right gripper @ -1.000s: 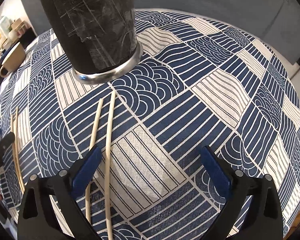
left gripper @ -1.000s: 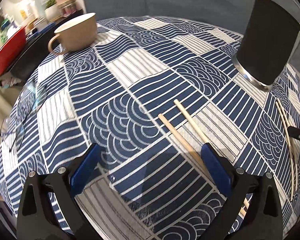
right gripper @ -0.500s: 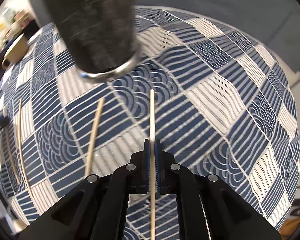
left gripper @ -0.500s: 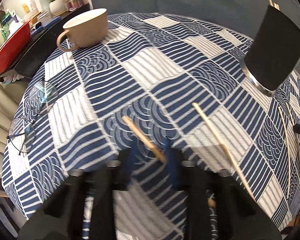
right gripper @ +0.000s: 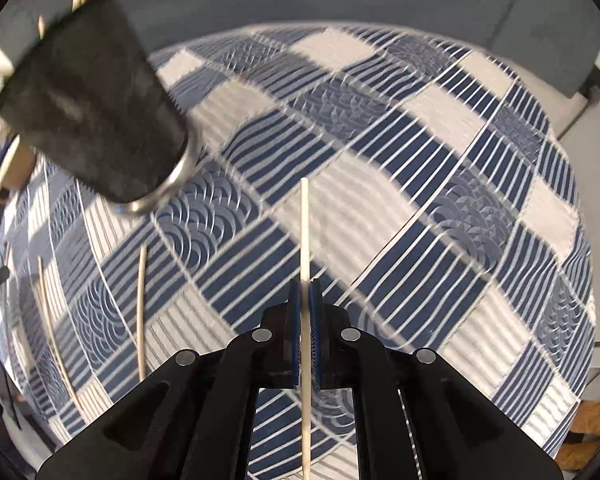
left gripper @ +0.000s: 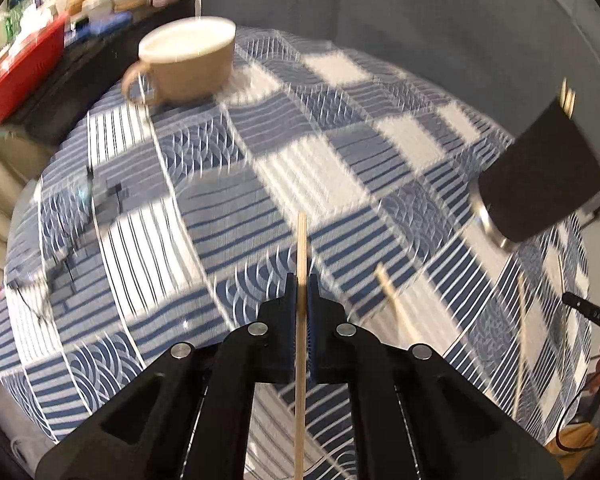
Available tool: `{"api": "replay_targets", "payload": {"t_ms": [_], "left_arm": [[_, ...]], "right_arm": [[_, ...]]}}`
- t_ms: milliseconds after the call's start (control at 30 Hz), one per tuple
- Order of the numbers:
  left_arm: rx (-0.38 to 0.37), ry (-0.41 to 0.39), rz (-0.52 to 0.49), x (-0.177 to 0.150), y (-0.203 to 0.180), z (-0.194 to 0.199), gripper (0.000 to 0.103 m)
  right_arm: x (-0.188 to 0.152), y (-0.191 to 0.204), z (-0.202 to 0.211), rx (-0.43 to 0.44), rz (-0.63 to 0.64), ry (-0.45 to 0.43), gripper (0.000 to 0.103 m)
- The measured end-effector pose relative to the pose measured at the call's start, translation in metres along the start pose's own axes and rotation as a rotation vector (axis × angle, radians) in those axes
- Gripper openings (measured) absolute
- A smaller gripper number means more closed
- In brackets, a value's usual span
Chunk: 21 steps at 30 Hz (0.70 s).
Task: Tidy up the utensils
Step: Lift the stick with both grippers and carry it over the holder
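Note:
In the left wrist view my left gripper is closing tight on a tan wooden chopstick, and both blue pads press on it. The stick points ahead, lifted off the cloth. My right gripper is shut on a paler chopstick that also sticks forward above the table. The black utensil holder with a metal base stands to the right of the left gripper and up left of the right one, with stick ends showing above its rim. Loose chopsticks lie on the cloth.
A blue and white patterned tablecloth covers the round table. A beige cup stands at the far left edge, and glasses lie on the left side. A dark shelf with a red tray is beyond. A grey sofa is behind.
Both grippers went from wide open to shut, each around a chopstick, and rose from the cloth with it. The holder now looks farther away in both views.

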<state>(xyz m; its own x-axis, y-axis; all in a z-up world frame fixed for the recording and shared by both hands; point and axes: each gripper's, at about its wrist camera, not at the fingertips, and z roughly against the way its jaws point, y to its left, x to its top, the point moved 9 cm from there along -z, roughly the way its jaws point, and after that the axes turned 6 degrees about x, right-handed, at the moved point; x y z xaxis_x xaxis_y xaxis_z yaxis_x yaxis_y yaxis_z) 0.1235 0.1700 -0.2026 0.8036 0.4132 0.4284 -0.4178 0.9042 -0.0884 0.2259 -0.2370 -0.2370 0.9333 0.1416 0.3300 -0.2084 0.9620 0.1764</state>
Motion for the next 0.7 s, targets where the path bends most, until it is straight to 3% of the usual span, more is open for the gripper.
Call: {"api": "replay_targets", "payload": {"t_ms": [367, 700], "left_arm": [[-0.13, -0.167, -0.006, 0.078, -0.042, 0.067, 0.005], [-0.209, -0.32, -0.104, 0.152, -0.114, 0.123, 0.005]], "right_arm": [[0.074, 0.005, 0.084, 0.088, -0.02, -0.222, 0.004], [0.138, 0.042, 0.151, 0.143, 0.064, -0.394, 0.004]]}}
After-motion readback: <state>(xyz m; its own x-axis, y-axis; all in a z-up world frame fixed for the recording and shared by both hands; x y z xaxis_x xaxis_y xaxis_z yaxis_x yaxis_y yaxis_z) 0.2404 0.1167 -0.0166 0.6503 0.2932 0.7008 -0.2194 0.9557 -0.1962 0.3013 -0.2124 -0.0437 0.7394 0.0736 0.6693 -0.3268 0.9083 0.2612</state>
